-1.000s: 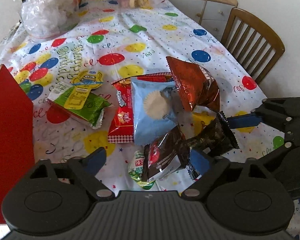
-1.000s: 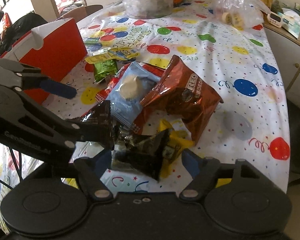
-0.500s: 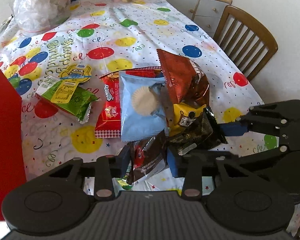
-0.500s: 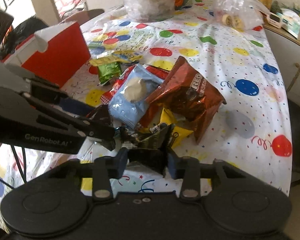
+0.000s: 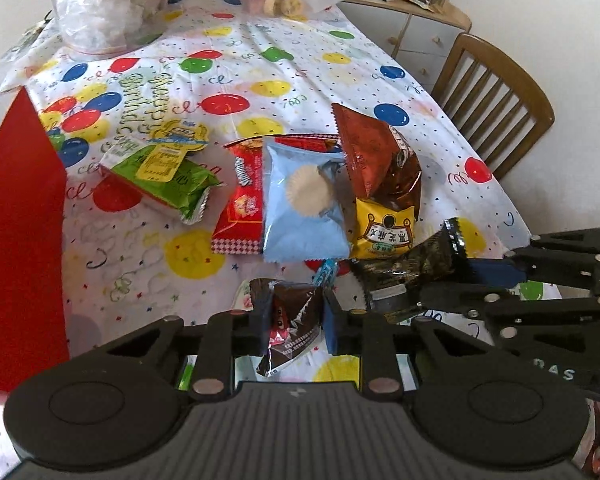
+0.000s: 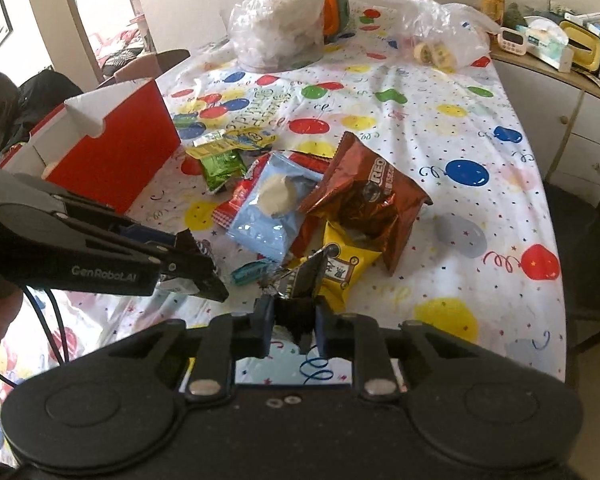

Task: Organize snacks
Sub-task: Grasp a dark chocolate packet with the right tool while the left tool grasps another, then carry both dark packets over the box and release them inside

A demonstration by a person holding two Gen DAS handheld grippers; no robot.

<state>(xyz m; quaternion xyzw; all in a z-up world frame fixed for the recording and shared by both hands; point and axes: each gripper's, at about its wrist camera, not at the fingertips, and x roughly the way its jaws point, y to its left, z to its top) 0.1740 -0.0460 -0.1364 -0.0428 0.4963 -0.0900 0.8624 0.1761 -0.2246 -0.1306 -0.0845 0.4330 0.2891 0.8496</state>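
Only the right wrist view shows the open top of the red box (image 6: 116, 148) at the table's left edge; the left wrist view shows just one flat red side. Next comes the green packet (image 5: 168, 180), then the red pack (image 5: 240, 200) under the pale blue packet (image 5: 300, 204), with the brown foil bag (image 5: 380, 164) and the yellow packet (image 5: 384, 228) toward the table's (image 5: 300, 68) right edge — all in one loose pile.

The left gripper (image 5: 292, 316) is clamped on a dark brown wrapper (image 5: 290, 328), whose lower end is hidden behind the gripper body. The right gripper (image 6: 292, 320) pinches a dark crinkled packet (image 6: 300, 280); its print is too dim to read.

A second ago both grippers stood wide open around these two packets. Now each has closed, and the yellow packet — then mostly buried — lies exposed.
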